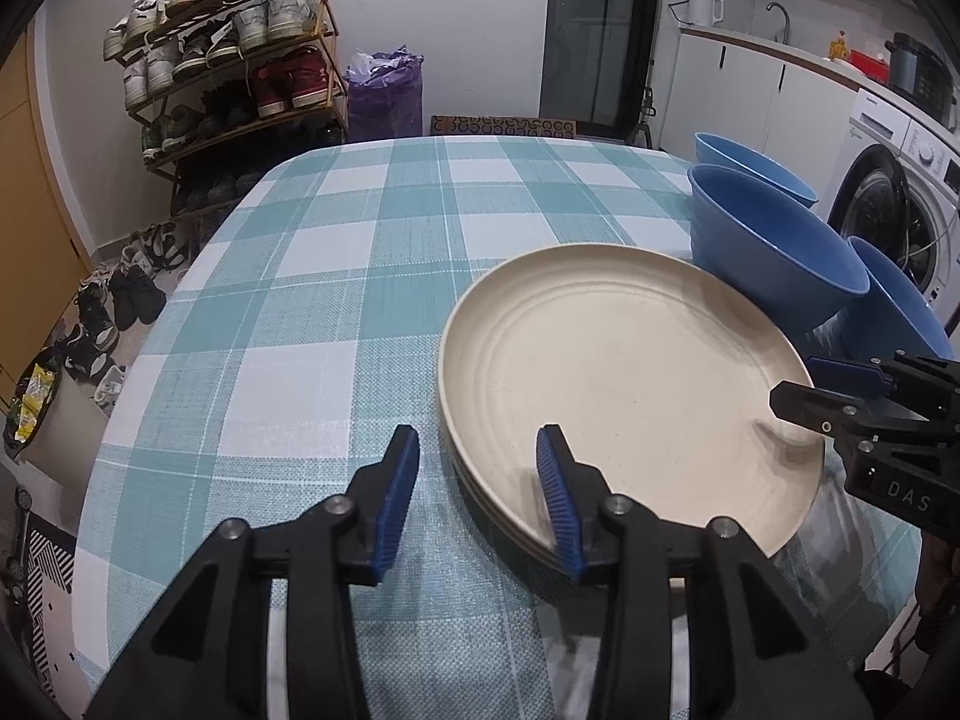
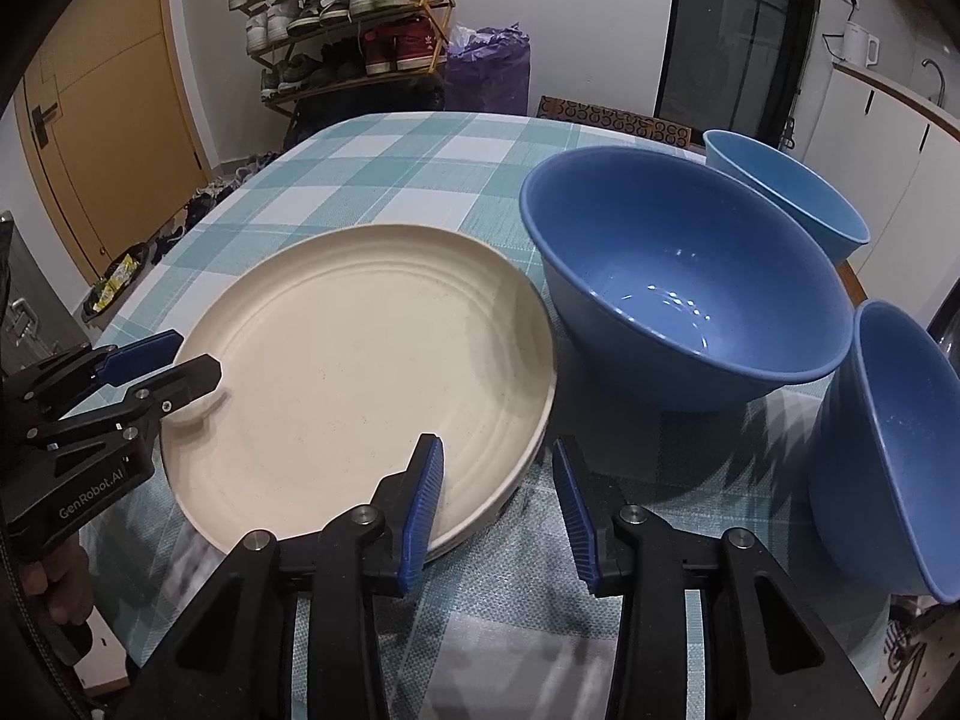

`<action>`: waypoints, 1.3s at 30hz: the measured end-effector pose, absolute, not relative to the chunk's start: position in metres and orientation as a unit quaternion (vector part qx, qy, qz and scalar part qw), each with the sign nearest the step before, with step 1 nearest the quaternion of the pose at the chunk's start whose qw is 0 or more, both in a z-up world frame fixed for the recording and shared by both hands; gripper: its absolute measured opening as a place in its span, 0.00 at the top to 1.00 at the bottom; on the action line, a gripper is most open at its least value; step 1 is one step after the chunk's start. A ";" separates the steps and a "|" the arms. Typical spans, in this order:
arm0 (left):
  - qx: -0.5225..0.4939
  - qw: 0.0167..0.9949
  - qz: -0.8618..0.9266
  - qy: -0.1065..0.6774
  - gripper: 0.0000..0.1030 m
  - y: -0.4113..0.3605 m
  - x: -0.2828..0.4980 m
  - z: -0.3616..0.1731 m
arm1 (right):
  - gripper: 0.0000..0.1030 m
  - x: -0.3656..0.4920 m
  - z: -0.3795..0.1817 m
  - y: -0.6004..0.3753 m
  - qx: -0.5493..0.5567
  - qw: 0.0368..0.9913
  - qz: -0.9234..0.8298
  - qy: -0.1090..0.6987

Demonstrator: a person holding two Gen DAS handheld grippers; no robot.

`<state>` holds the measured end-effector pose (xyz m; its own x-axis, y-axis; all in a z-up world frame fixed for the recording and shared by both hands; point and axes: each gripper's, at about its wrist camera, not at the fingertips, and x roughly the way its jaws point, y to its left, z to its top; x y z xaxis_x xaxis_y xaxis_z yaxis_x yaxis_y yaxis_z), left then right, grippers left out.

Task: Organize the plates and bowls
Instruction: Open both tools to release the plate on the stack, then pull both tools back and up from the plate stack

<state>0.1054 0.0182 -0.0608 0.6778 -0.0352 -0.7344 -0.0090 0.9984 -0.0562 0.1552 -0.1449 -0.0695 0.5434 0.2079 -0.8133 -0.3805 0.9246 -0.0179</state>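
A stack of cream plates lies on the checked tablecloth. Three blue bowls stand to its right: a large one, a far one and a near one. My left gripper is open, its jaws straddling the stack's near left rim. It also shows in the right wrist view. My right gripper is open, its jaws straddling the stack's near right rim. It also shows in the left wrist view.
The table has a teal and white checked cloth. A shoe rack and a purple bag stand beyond the far edge. A washing machine and counter are at the right. A wooden door is at the left.
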 end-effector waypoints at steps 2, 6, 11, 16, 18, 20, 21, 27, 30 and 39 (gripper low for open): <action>-0.029 0.916 -0.004 0.399 0.50 0.020 0.104 -0.057 | 0.58 0.155 -0.067 -0.147 -0.091 0.874 0.171 0.446; -0.033 0.921 -0.006 0.387 0.47 0.021 0.101 -0.049 | 0.50 0.152 -0.060 -0.149 -0.083 0.877 0.183 0.437; -0.033 0.927 -0.008 0.374 0.26 0.021 0.096 -0.041 | 0.19 0.147 -0.051 -0.150 -0.075 0.882 0.195 0.423; -0.038 0.931 -0.016 0.362 0.08 0.019 0.092 -0.031 | 0.10 0.144 -0.043 -0.152 -0.069 0.885 0.202 0.415; -0.042 0.933 -0.021 0.356 0.01 0.019 0.089 -0.027 | 0.03 0.143 -0.040 -0.153 -0.064 0.885 0.208 0.412; -0.039 0.934 -0.021 0.355 0.01 0.018 0.088 -0.024 | 0.02 0.141 -0.037 -0.153 -0.064 0.887 0.212 0.406; -0.037 0.934 -0.021 0.355 0.01 0.017 0.088 -0.023 | 0.01 0.139 -0.035 -0.153 -0.065 0.888 0.213 0.403; -0.026 0.937 -0.024 0.346 0.01 0.010 0.083 -0.014 | 0.01 0.129 -0.022 -0.159 -0.067 0.895 0.214 0.386; -0.024 0.939 -0.029 0.342 0.01 0.005 0.082 -0.008 | 0.01 0.124 -0.015 -0.163 -0.070 0.899 0.212 0.377; -0.013 0.942 -0.051 0.330 0.01 -0.017 0.079 0.012 | 0.01 0.109 0.012 -0.190 -0.068 0.914 0.196 0.350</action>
